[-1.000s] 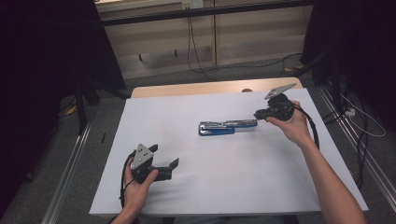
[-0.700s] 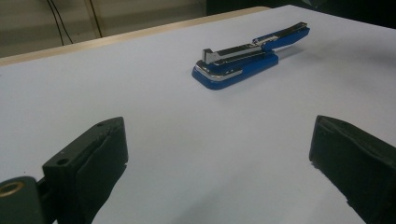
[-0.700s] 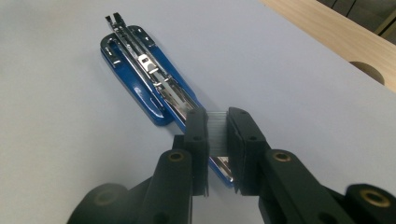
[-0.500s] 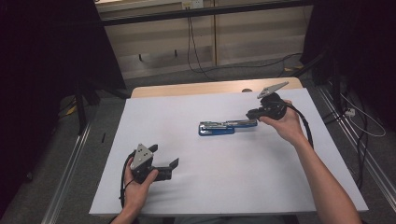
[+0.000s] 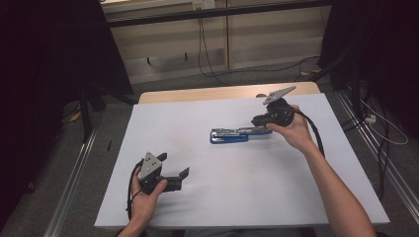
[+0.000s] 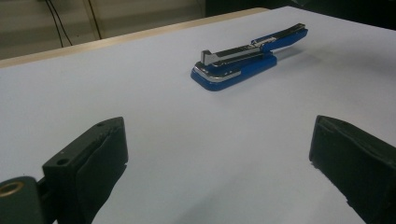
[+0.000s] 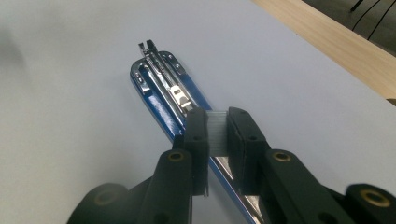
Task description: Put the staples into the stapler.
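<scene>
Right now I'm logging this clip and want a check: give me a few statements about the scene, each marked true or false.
1. The blue metal stapler lies opened up on the white sheet. True.
2. The right tool is shut on a pale strip of staples above the stapler. True.
3. The left tool grips the stapler. False: its jaws stand open with nothing between them, well apart from the stapler.
4. The stapler rests on the bare wooden table edge. False: it lies on the white sheet, with the wood beyond it.
</scene>
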A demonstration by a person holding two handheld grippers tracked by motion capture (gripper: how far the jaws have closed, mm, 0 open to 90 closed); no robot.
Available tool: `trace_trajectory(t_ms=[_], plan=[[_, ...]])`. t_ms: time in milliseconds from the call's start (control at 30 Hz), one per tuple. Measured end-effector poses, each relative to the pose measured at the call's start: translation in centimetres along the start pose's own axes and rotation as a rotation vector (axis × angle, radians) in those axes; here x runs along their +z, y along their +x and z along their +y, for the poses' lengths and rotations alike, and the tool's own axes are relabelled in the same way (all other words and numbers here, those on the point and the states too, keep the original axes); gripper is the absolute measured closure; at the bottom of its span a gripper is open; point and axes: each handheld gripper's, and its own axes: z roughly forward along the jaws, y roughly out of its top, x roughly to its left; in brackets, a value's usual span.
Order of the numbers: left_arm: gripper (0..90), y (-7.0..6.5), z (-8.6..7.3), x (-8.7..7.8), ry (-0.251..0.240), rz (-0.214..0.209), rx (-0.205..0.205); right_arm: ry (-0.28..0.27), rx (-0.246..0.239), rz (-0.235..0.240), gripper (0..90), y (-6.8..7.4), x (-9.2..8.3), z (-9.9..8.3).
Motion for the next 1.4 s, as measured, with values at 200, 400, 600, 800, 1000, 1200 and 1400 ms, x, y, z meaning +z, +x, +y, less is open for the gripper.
trace_trajectory(t_ms=[200, 400, 600, 800, 1000, 1200, 1400], plan=[[4.6, 0.0, 0.0, 0.0, 0.001, -0.001, 0.002, 0.006, -0.025, 0.018, 79.0, 0.4, 0.3, 0.8], [4.6, 0.0, 0.0, -0.1, -0.007, 0.002, 0.006, 0.015, -0.045, 0.027, 79.0, 0.8, 1.1, 1.6], [4.6, 0.0, 0.0, -0.1, -0.01, 0.004, 0.001, 0.018, -0.064, 0.041, 79.0, 1.0, 1.7, 2.1], [4.6, 0.0, 0.1, -0.2, -0.013, 0.011, -0.003, 0.018, -0.068, 0.064, 79.0, 1.4, 2.4, 2.6], [4.6, 0.1, 0.0, -0.2, -0.008, 0.008, 0.0, 0.019, -0.078, 0.075, 79.0, 1.6, 3.0, 3.1], [4.6, 0.0, 0.0, -0.2, -0.008, 0.008, 0.0, 0.018, -0.081, 0.078, 79.0, 1.6, 3.4, 3.4], [4.6, 0.0, 0.0, -0.2, -0.008, 0.012, 0.001, 0.018, -0.08, 0.09, 79.0, 1.8, 4.4, 3.7]])
